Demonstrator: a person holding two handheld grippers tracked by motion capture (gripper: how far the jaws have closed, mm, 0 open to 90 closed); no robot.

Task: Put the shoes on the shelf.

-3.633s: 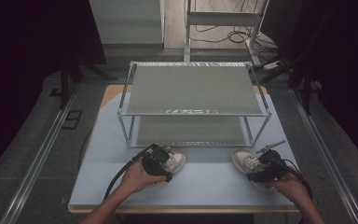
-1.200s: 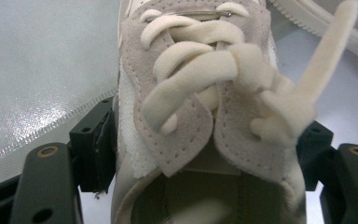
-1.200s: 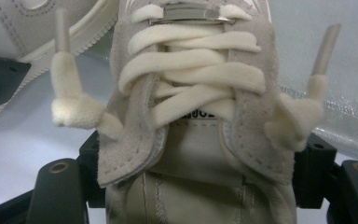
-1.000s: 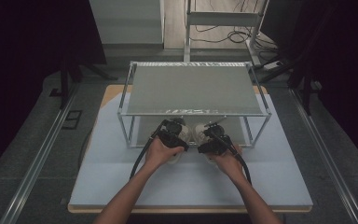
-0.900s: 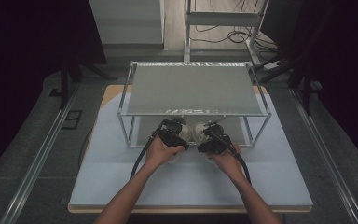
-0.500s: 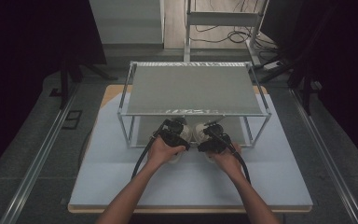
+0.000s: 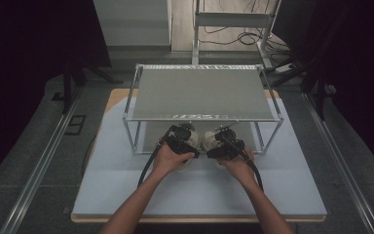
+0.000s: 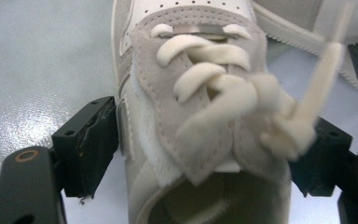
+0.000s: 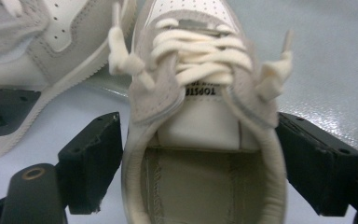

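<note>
Each claw is clamped across a pale sneaker: left gripper (image 7: 184,139) on the left shoe (image 8: 196,116), right gripper (image 7: 219,143) on the right shoe (image 9: 205,121). Toes point ahead, under the metal rack (image 7: 202,92). Slide both level, keeping soles flat.

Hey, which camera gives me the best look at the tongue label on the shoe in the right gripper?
The right gripper view: the tongue label sits centered and close, its upside-down print partly readable above the shoe's opening. In the high view that shoe is a small pale shape past the right gripper, label unreadable. The left gripper view catches just its sole edge.
</note>
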